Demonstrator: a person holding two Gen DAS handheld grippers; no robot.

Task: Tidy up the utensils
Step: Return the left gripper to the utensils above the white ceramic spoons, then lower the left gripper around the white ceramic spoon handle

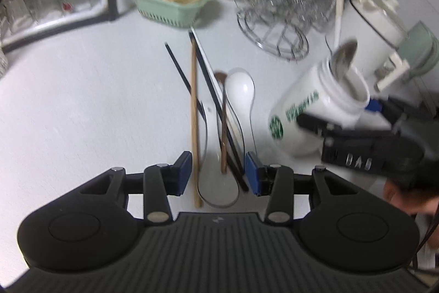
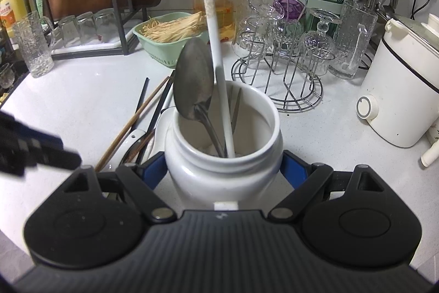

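A crowded white kitchen counter [image 2: 82,100] is serving as the workspace, with a glass rack [image 2: 285,67], a green basket [image 2: 164,43] and a white cooker [image 2: 397,89] lining its back edge. The right gripper [image 2: 223,169] is clamping a white jar [image 2: 225,155] between its pads, tilting it while a metal spoon [image 2: 193,84] and a long white-handled utensil [image 2: 216,45] are standing inside. The left gripper [image 1: 218,175], fingers apart, is hovering around loose chopsticks [image 1: 194,114] and a white spoon [image 1: 240,89] lying on the counter just beside the jar. The tilt looks risky: the tall utensil could be tipping out, or the smooth jar slipping in the pads. The bunched chopsticks may also be scattering if only some are being pinched.
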